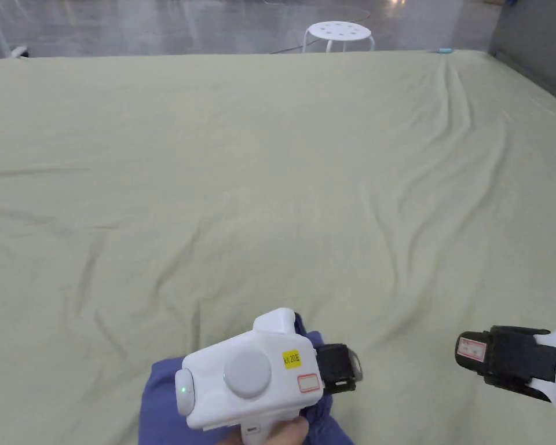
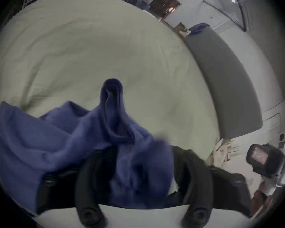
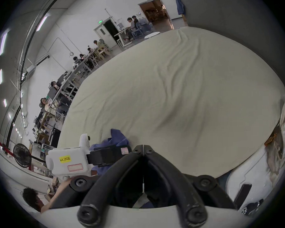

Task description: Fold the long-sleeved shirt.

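A blue long-sleeved shirt (image 1: 161,405) lies bunched at the near edge of the pale green sheet (image 1: 271,174). My left gripper (image 1: 343,368) is over it, shut on a fold. In the left gripper view the shirt (image 2: 39,141) is heaped over the jaws of the left gripper (image 2: 135,149), hiding their tips, and a pinched peak of cloth stands up past them. My right gripper (image 1: 465,350) hovers to the right, clear of the cloth. In the right gripper view this right gripper (image 3: 143,146) has its jaws touching with nothing in them, and the left gripper (image 3: 110,154) and shirt (image 3: 117,137) are to their left.
The sheet stretches wide and wrinkled ahead of both grippers. A white stool (image 1: 337,32) stands beyond its far edge and a grey padded panel (image 1: 531,35) runs along the right side. Several people sit at tables (image 3: 82,63) far off, and a floor fan (image 3: 22,155) is nearer.
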Tool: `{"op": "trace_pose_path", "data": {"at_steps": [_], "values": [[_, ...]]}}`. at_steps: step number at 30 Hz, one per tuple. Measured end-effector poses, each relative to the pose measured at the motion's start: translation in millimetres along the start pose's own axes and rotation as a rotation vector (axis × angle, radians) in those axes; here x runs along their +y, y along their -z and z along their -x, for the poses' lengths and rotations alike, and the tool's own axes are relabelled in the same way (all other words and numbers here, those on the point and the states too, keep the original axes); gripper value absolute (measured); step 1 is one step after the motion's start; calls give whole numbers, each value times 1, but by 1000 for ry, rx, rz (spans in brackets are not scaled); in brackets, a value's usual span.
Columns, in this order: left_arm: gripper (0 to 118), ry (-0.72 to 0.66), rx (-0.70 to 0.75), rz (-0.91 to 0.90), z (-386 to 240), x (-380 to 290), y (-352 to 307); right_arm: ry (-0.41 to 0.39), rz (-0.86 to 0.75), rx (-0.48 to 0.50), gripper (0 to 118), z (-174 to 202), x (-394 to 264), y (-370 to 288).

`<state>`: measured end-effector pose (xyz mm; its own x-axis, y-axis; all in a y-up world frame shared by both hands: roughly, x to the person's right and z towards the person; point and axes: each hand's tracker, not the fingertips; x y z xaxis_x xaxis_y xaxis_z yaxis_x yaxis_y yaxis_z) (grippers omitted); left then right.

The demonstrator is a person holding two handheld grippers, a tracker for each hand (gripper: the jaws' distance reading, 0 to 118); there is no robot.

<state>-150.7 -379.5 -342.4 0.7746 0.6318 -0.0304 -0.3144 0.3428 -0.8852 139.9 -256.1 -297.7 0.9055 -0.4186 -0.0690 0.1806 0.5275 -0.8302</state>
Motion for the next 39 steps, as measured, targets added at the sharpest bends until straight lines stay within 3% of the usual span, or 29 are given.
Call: {"op": "trace_pose_path", "data": {"at_steps": [1,3,9,12,13,14,15,18,19,21,26,29,35,39], "values": [[92,11,-4,-4,-8,-1,-4,0,-1,3,0,-1,0,-1],[111,49,-80,-29,-28,-3,-17,7,-15,12,0,-2,0,-5],[113,-16,-260,-217,-26,14,-94,37,-126,87,0,-2,9,-29],[113,-38,-176,-294,-3,22,-134,26,-133,94,0,1,11,-28],[110,-42,-79,-286,4,26,-141,24,-128,96,0,4,11,-25],[96,-28,29,-258,9,27,-143,20,-117,97,0,5,10,-21],[64,11,126,-250,15,24,-144,18,-101,96,0,7,8,-16],[18,132,332,-176,13,1,-111,25,-45,82,0,12,2,1],[0,151,305,-110,13,-8,-94,26,-28,79,0,13,1,7],[0,155,164,-38,10,-25,-62,26,-8,69,0,16,-1,15],[0,239,134,115,-28,-63,8,1,-2,22,0,25,5,19],[0,136,23,226,-30,-69,34,-5,-8,-1,0,27,13,17],[0,41,-82,-9,-9,-31,-80,16,-52,39,0,31,26,19],[0,-54,94,-191,38,9,-167,-1,84,88,0,50,19,68]]}}
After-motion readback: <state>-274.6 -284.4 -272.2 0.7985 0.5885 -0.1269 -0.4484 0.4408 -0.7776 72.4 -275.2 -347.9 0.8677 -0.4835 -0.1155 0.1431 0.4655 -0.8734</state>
